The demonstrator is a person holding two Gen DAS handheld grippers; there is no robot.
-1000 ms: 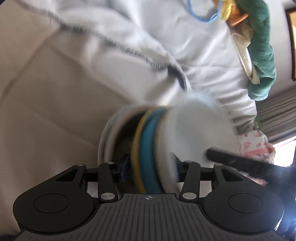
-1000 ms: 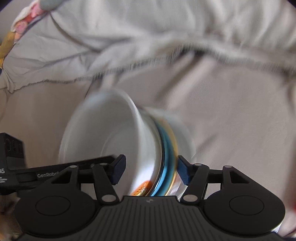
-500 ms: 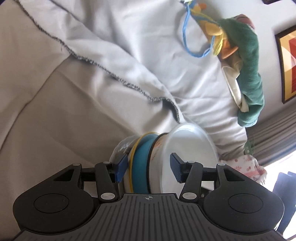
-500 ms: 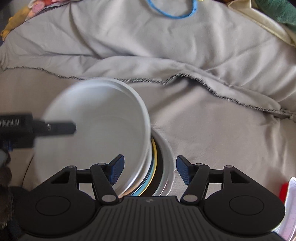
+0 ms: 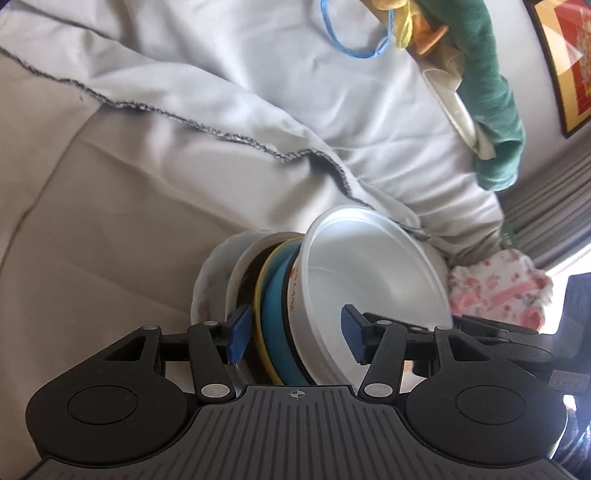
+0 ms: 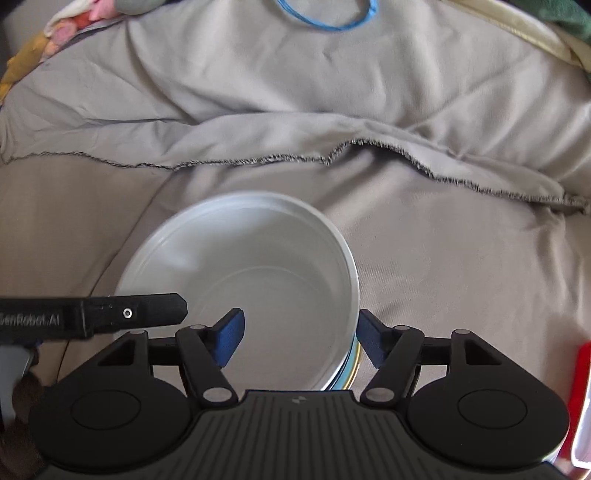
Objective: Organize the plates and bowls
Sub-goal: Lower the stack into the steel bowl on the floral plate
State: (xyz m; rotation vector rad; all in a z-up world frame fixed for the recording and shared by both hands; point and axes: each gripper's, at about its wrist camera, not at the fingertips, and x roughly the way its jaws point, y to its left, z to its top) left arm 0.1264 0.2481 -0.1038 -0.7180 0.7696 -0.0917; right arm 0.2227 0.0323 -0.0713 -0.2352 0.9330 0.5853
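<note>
Straddling a nested stack of dishes [image 5: 280, 306] on a rumpled grey bedsheet [image 6: 443, 277], the left gripper [image 5: 295, 334] is standing with its blue pads apart, one pad beside the floral plate [image 5: 207, 288] at the back of the stack and the other hanging inside the mouth of the white bowl [image 5: 369, 280] at the front. Whether either pad is pressing on the stack is hard to tell from this angle; they appear parted. The stack is lying directly ahead of both grippers and between the left one's fingers, its layers running across that gripper's line.

The right gripper [image 6: 299, 341] is opening its jaws, with the near wall of the white bowl [image 6: 258, 280] between its pads and a visible gap at each one. It looks the nearer of the two to the bowl's rim, so any lift of that top bowl would likely fall to it.

The bowl is smooth, matte white plastic with a thin rolled lip and orange lettering on its side. Beneath it are sitting a blue dish [image 5: 275, 314] and a yellow rim [image 5: 260, 295], glossy and hard, likely slippery against the pads. A blue loop of cord [image 6: 325, 18] is lying farther up the sheet, and a green cloth [image 5: 491, 110] is draped near the wall.
</note>
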